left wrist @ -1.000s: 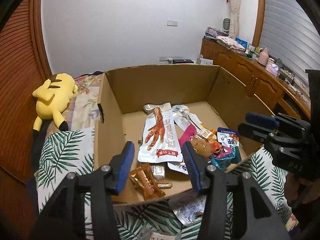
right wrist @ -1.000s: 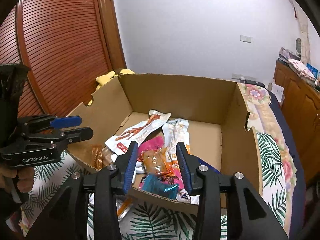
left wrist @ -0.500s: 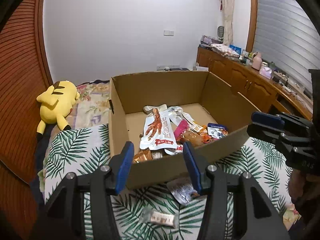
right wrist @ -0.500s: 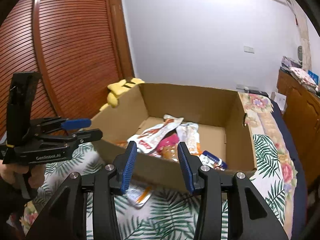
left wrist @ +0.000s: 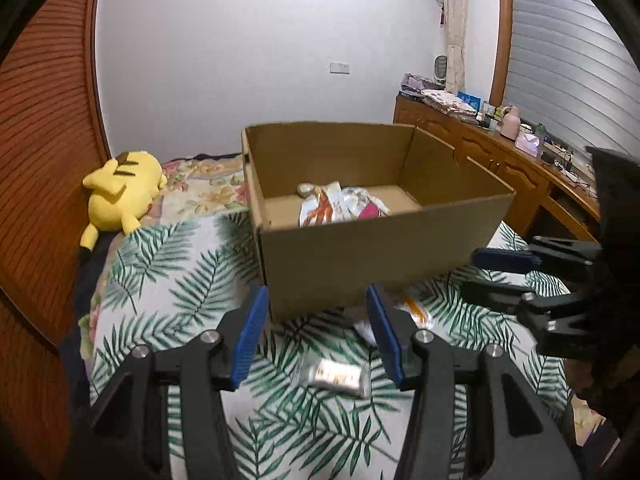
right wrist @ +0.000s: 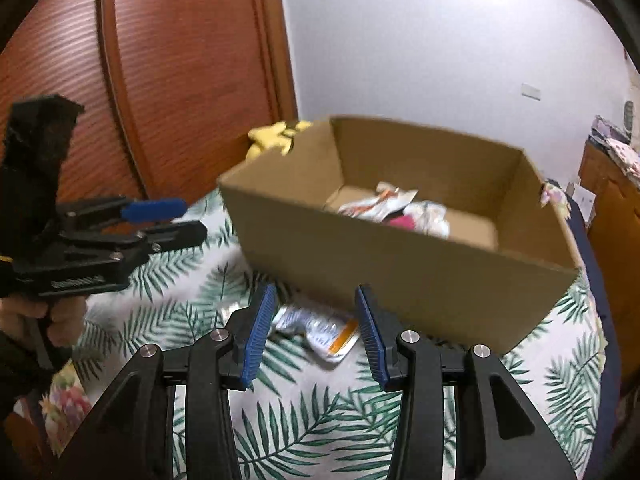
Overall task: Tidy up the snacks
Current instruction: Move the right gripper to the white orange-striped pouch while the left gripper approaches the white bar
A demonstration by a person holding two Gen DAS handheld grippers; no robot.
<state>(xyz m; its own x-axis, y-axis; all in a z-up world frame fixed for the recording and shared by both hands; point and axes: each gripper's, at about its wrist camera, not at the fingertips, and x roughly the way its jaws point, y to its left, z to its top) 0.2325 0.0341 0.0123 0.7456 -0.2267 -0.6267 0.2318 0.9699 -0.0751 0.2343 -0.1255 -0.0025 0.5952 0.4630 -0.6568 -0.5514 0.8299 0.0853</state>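
- A brown cardboard box (left wrist: 372, 256) sits open-topped on a bed covered by a white bedspread (left wrist: 176, 280) printed with green palm leaves.
- Inside the box, toward its far wall, lie several snack packets; a white one with an orange-red picture (left wrist: 320, 208) is clearest, with a pink packet (left wrist: 370, 211) just beside it.
- 2 snack packets lie loose on the bedspread in front of the box's near wall: a silvery one with a gold label (left wrist: 334, 372) near the left gripper, and a white one with an orange stripe (right wrist: 320, 330) close to the box.
- The left gripper (left wrist: 316, 334) hovers above the bedspread, angled downward, its blue-padded jaws spread apart with nothing between them; the silvery packet shows in the gap, lying below and not touched.
- The right gripper (right wrist: 316, 334) also hangs over the bedspread with its jaws parted and empty; the white, orange-striped packet lies on the cloth beyond the gap, untouched.
- In the right wrist view a hand (right wrist: 44, 316) grasps the left gripper's handle at the left edge.
- A yellow plush toy (left wrist: 120, 196) lies on the bed to the left of the box, against a reddish slatted wooden door (left wrist: 36, 160).
- A wooden sideboard (left wrist: 500, 164) with small items on top runs along the right wall.
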